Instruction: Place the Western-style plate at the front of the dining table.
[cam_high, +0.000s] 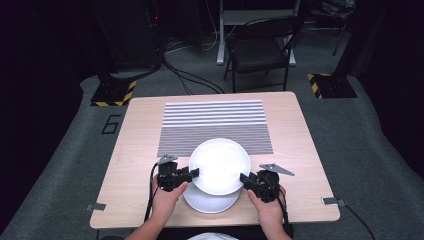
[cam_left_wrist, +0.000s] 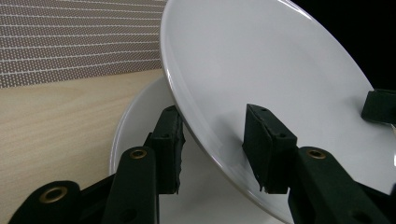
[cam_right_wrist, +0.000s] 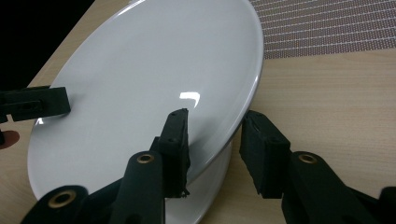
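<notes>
Grippers left (cam_high: 194, 173) and right (cam_high: 244, 177) each pinched opposite rims of upper round white ceramic plate (cam_high: 220, 165), above second white plate (cam_high: 211, 202) on wooden table (cam_high: 130, 165).

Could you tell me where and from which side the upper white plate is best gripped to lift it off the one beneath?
Grip the upper plate at its thin rim, from opposite sides, with one jaw above and one below. It is wide, shallow and smooth, so only the edge fits between jaws. The left gripper and the right gripper straddle its rim this way, over the lower plate.
</notes>
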